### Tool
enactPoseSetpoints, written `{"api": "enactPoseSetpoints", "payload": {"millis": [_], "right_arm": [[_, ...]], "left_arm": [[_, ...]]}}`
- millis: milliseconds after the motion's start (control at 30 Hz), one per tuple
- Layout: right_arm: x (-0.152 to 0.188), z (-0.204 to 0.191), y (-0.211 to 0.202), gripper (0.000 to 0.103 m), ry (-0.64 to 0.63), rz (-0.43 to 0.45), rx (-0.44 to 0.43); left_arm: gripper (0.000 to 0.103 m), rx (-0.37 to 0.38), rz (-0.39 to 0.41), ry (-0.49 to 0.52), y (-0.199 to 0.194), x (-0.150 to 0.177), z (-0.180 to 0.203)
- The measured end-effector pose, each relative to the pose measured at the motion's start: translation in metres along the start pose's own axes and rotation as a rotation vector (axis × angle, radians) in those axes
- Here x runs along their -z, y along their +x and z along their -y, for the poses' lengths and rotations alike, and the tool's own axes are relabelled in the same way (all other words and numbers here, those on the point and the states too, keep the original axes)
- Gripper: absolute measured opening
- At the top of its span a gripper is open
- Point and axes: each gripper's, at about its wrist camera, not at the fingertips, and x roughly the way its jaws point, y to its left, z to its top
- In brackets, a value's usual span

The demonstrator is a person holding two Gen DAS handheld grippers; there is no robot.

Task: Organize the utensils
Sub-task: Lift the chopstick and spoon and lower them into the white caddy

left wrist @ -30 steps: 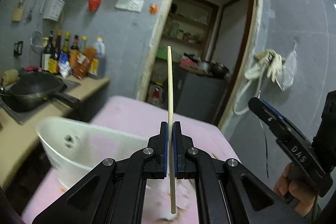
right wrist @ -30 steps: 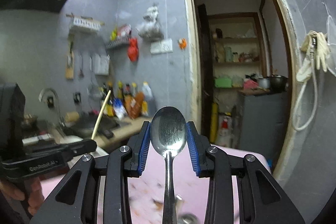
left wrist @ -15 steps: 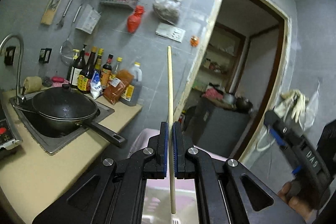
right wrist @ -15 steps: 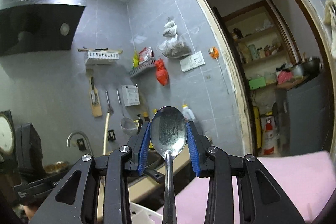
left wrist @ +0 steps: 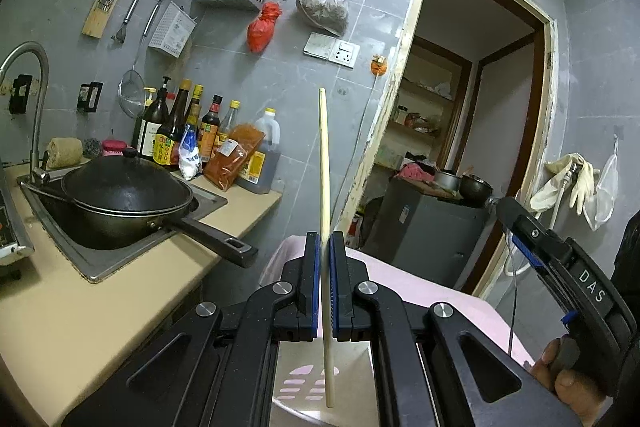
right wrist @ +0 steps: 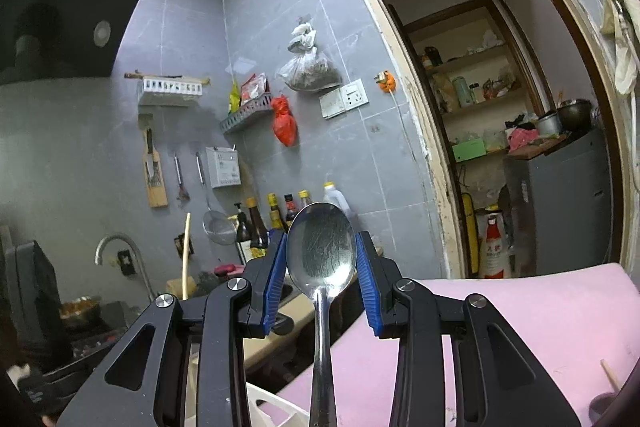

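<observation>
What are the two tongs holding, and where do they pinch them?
The left tongs pinch a chopstick on its lower part. The right tongs grip a metal spoon by the sides of its bowl.

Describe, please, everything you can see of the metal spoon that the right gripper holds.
The spoon looks like plain steel, with a fine-scratched, dull-shiny oval bowl and a narrow straight handle. It stands upright, bowl at the top and facing the camera, handle running down out of view. The right gripper has it between its blue pads; the bowl's edges sit against them. It touches nothing else and is held in the air over the pink surface.
</observation>
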Motion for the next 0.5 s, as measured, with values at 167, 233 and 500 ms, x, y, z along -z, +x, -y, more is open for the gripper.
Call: {"api": "enactPoseSetpoints", "payload": {"millis": [167, 233, 500], "right_arm": [[0.004, -0.006, -0.006, 0.032, -0.060, 0.008, 0.009], [0.010, -0.006, -0.006, 0.032, -0.072, -0.009, 0.014], [0.025, -0.002, -0.005, 0.032, -0.060, -0.069, 0.000]], "left_arm": [[0.002, 0.006, 0.010, 0.010, -0.004, 0.008, 0.002], [0.002, 0.011, 0.002, 0.016, -0.004, 0.011, 0.003], [0.003, 0.019, -0.059, 0.053, -0.002, 0.022, 0.007]]}}
